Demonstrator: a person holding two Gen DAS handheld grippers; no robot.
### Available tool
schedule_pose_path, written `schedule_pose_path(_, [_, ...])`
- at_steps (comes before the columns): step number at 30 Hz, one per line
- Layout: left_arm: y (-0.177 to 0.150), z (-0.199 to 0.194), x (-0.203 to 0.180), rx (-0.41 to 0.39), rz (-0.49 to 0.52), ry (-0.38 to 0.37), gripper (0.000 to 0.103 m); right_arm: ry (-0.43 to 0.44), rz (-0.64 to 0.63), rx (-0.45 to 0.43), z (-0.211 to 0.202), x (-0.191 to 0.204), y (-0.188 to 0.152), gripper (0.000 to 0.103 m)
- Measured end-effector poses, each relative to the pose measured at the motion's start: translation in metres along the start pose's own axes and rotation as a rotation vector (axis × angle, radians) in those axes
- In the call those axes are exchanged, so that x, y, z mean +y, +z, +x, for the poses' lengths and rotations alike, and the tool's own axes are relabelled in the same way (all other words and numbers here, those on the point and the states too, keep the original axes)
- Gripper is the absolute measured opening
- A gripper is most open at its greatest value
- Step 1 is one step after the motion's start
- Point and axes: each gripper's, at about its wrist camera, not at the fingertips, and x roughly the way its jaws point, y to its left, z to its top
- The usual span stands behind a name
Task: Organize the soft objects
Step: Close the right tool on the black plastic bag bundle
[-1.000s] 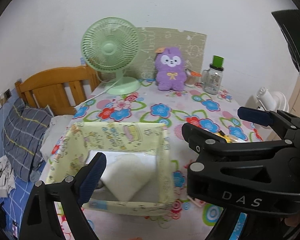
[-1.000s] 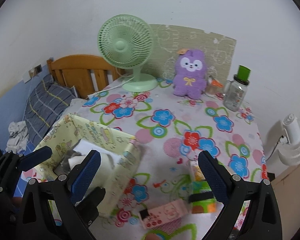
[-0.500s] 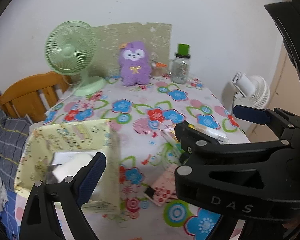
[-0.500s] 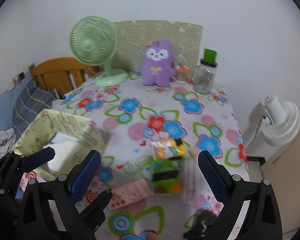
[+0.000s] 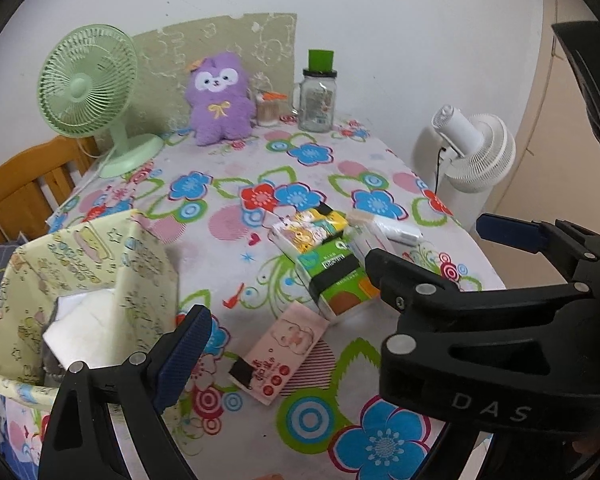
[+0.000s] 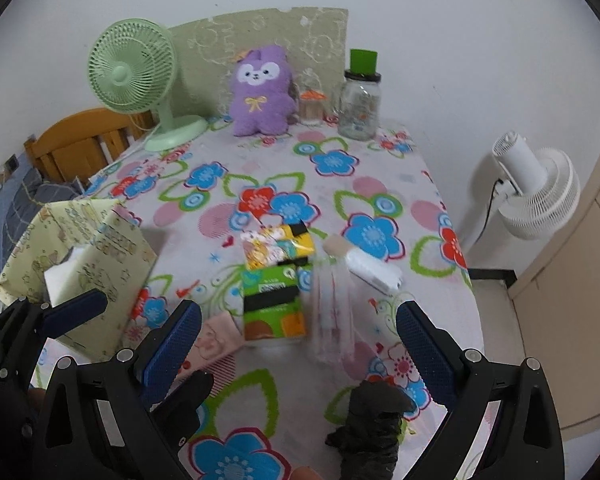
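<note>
View shift: over the last second both cameras swing away from the yellow fabric bin toward the packets on the desk; EARLIER frames centre on the bin, the current ones on the packets.
Left hand-held gripper: jaws spread wide, nothing between them; bin now sits to its left, holding a white folded cloth.
Right hand-held gripper: jaws spread wide, empty; green tissue pack lies just ahead between its fingers.
Remaining soft objects: cartoon tissue pack touches the far end of the green pack; pink tissue pack lies just ahead of the left gripper; clear-wrapped pack and white pouch lie ahead-right of the right gripper; dark cloth lies near its right finger.
Task meaning: judged, one deposit is complete and the next pick is being lined up.
</note>
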Motion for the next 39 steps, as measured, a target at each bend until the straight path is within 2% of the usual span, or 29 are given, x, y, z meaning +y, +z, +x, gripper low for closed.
schedule_pose_path(18, [-0.017,0.033,-0.013,0.088,0.061,-0.045,0.095,-0.046,0.106,0.087,0.021,-0.022,-0.037,0.099])
schedule_pose_path(25, [-0.024,0.046,-0.016,0.119,0.082,-0.039,0.095,-0.098,0.125,0.097,0.020,-0.031,-0.051,0.099])
schedule_pose_path(39, [-0.036,0.071,-0.021,0.174,0.121,-0.019,0.096,-0.118,0.186,0.167,0.042,-0.049,-0.072,0.099])
